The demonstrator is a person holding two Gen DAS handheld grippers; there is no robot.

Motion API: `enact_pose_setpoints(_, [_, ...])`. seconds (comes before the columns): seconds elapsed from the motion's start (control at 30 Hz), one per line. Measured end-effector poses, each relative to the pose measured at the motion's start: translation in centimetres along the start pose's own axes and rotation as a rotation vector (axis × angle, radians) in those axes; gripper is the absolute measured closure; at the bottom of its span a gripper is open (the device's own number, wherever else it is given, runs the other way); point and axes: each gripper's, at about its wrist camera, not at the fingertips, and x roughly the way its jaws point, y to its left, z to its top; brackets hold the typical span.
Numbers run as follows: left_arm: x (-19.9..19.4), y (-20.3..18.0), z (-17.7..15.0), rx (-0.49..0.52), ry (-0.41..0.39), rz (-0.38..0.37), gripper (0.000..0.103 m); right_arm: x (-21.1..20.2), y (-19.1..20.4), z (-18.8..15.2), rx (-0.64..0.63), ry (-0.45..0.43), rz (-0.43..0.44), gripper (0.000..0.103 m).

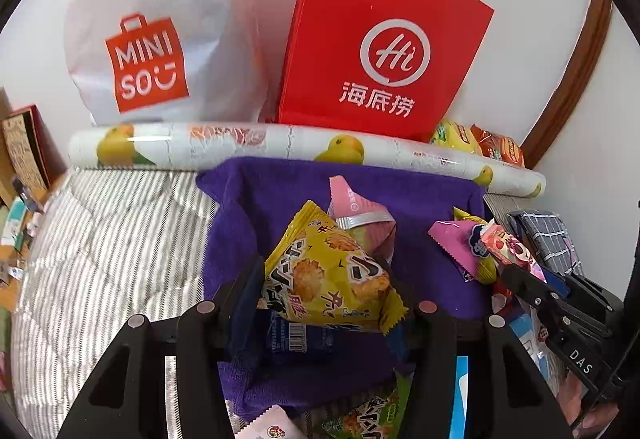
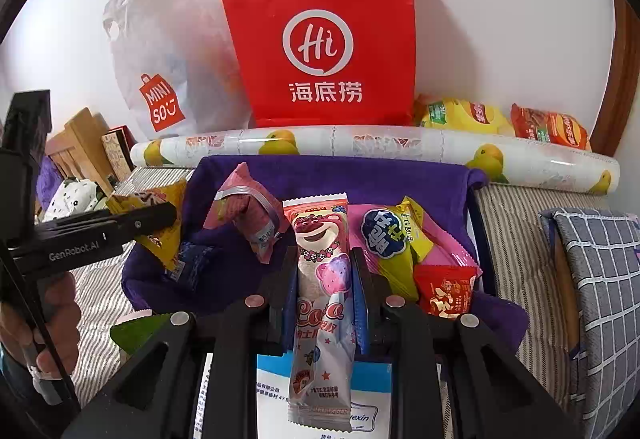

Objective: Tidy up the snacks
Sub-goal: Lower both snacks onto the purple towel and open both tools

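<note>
Behind the purple towel (image 2: pixel 328 175), a red paper bag (image 2: pixel 320 35) printed "Hi" and "海底捞" is propped against the wall, with a white plastic bag (image 1: pixel 160 19) marked "MINISO" to its left. The left gripper (image 1: pixel 324 291), tilted downward over the towel, is clamped on a yellow cracker packet (image 1: pixel 324 271) bearing black Chinese characters. The right gripper (image 2: pixel 324 279), likewise angled down, is clenched on a long pink bear-printed snack bar (image 2: pixel 320 279) lettered "Lotso", held lengthwise above the towel's near edge. "GenRobot.AI" is read on the left tool's side, gripped by a hand (image 2: pixel 52 319).
</note>
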Motion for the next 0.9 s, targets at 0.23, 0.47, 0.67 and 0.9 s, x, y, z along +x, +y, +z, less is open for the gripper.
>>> enact_pose_setpoints(0.23, [0.0, 0.1, -0.2, 0.019, -0.013, 0.052, 0.052, -0.5, 0.4, -0.3, -0.019, -0.015, 0.006, 0.079])
enact_pose_setpoints(0.47, [1.0, 0.7, -0.2, -0.001, 0.014, 0.062, 0.052, 1.0, -0.2, -0.6, -0.007, 0.032, 0.008, 0.079])
enact_pose_setpoints(0.67, [1.6, 1.1, -0.3, -0.023, 0.033, 0.051, 0.052, 2.3, -0.3, -0.9, -0.008, 0.067, 0.011, 0.079])
enact_pose_setpoints(0.9, [2.6, 1.2, -0.5, -0.036, 0.056, 0.041, 0.052, 3.6, -0.3, -1.3, -0.005, 0.106, -0.012, 0.079])
